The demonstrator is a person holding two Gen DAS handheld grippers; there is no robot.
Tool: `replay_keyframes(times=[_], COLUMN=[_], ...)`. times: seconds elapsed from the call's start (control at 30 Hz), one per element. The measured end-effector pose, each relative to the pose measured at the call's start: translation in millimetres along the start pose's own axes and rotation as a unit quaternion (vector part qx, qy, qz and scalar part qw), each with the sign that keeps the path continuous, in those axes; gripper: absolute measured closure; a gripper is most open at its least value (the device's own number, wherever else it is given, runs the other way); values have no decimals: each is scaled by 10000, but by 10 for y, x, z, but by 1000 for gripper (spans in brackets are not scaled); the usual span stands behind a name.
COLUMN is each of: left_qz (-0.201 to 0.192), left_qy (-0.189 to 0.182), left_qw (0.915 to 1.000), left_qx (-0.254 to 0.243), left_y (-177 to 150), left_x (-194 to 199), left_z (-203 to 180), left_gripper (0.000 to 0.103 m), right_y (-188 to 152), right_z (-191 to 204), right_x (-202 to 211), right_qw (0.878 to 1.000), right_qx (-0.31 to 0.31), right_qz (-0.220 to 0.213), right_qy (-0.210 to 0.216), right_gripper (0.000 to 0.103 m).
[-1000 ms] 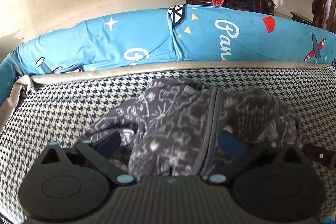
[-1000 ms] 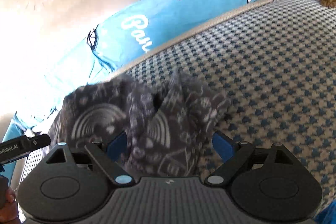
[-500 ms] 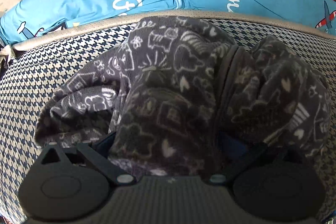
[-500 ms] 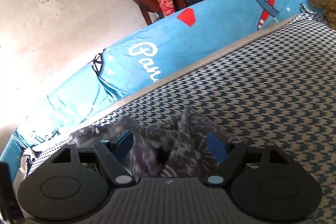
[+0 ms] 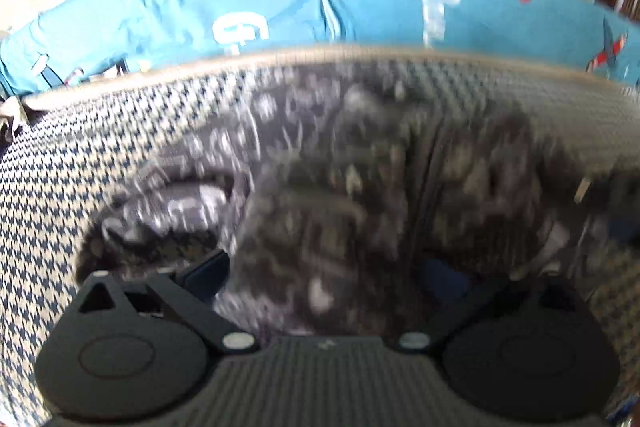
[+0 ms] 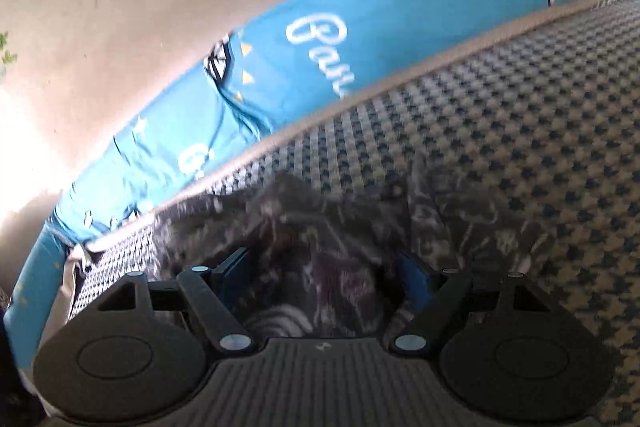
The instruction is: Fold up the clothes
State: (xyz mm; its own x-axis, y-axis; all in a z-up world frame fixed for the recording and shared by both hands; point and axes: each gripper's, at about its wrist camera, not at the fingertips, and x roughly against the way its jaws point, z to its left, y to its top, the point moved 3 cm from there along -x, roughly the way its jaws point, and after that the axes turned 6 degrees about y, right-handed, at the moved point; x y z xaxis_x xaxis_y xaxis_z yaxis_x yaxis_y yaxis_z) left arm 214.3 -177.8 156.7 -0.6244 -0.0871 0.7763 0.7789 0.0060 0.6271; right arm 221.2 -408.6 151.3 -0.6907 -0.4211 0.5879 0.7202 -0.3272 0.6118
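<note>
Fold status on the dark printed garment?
Early. Done: nothing visibly folded; the dark printed garment lies bunched on the houndstooth cover. In hand: both tongs are wide with fabric bunched between the fingers, left tongs and right tongs; blur hides whether the pads press. Left: spread it flat, then make every fold.

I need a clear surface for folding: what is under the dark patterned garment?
The dark patterned garment lies bunched on the houndstooth cover, visible all around it. Whatever sits directly beneath the bunched cloth is covered and cannot be seen.
</note>
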Motion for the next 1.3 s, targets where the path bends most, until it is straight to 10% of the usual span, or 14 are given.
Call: replay_keyframes(times=[0.27, 0.57, 1.3], left_qz=[-555, 129, 562], left_qy=[-74, 103, 260], left_qw=[9980, 9998, 9980], left_qx=[289, 136, 86], left_y=[176, 73, -91], left_x=[81, -267, -417], left_z=[8, -61, 48], left_gripper=[0, 0, 0], right_y=[-187, -490, -42], right_z=[-93, -48, 128], right_x=[-97, -216, -33], right_qw=[9971, 9887, 9984], right_qx=[-70, 309, 117], right_qz=[755, 1462, 17], right_qy=[115, 79, 554], right_gripper=[25, 25, 23])
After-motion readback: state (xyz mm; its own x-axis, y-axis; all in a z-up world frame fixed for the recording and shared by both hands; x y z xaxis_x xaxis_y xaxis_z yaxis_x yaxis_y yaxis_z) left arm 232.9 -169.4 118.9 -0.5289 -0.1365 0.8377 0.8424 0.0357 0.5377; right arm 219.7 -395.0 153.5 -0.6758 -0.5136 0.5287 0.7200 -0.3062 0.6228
